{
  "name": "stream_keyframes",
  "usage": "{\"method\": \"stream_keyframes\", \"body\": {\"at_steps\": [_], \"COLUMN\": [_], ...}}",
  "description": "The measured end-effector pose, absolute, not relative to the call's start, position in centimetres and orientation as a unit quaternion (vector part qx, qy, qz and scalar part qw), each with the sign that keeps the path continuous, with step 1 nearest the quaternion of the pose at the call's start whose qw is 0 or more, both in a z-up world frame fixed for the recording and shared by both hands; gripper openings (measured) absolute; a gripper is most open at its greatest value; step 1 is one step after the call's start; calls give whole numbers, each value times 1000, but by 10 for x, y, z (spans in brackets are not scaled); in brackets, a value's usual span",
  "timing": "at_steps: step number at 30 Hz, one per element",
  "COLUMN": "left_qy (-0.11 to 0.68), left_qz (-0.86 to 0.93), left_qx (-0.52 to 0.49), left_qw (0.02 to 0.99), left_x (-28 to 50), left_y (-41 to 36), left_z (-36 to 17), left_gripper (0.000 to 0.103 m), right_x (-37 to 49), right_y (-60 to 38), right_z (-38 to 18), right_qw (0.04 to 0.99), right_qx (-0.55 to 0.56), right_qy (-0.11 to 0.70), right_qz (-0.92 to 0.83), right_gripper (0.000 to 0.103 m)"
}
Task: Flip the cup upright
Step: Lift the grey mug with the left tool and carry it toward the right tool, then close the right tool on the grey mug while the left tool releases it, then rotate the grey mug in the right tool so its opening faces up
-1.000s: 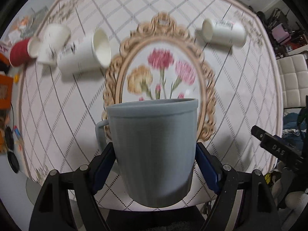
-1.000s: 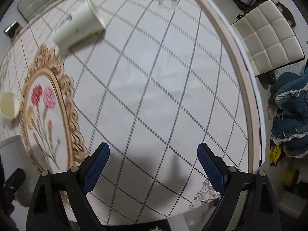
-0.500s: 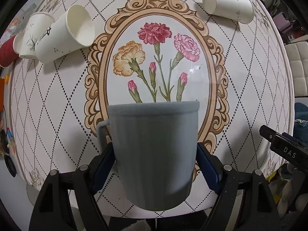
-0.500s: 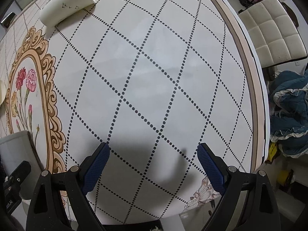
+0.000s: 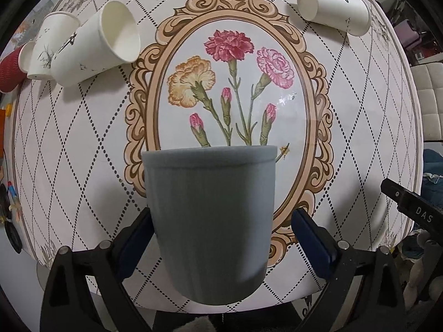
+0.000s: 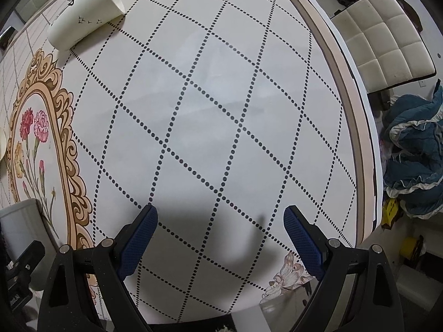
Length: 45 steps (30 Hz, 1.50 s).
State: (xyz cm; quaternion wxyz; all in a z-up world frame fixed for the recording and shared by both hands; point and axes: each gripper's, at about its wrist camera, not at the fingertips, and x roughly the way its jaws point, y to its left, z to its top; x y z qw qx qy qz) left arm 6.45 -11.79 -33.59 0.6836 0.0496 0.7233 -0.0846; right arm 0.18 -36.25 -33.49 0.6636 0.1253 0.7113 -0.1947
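A grey ribbed cup [image 5: 211,215] stands upright between the blue pads of my left gripper [image 5: 221,235], rim up, near the front edge of the round table [image 5: 373,127]. There is a gap between the right pad [image 5: 310,238] and the cup wall, so the jaws stand open. The cup's edge also shows at the far left of the right wrist view [image 6: 22,229]. My right gripper [image 6: 220,235] is open and empty over the bare tabletop [image 6: 221,116] to the right.
White paper cups lie on their sides at the back left [image 5: 94,52] and back right [image 5: 335,11]; a red cup [image 5: 8,72] lies at the far left. In the right wrist view a white chair [image 6: 384,41] and blue bedding [image 6: 415,166] lie past the table's rim.
The left view has tilted down toward the table with the grey cup in it. The left jaws have widened, leaving a gap beside the cup. The right gripper has lowered slightly.
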Motion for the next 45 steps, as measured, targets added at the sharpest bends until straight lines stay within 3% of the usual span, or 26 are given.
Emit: {"method": "stream_keyframes", "body": {"at_steps": [10,20,31,45], "left_qy": [704,635,665,684], "left_qz": [-93,-33,34,36], "left_qx": [36,62,39,31], "left_qw": [703,769,745,728], "left_x": [68,66,47,41], "left_y": [-81,-15,61,94], "left_z": [-290,-222,-275,-312], "left_gripper": [99,99,99,99], "right_x": [-9,-2,23,61], "right_y": [-364,-339,-209,-121], "right_z": [-331,-300,-268,-313], "right_qw": [665,683,701,659], "right_qx": [136,148,111,92], "right_qy": [707,692,701,746], "right_qz": [-200,-183,-71,-35], "right_gripper": [94,94,94,93]}}
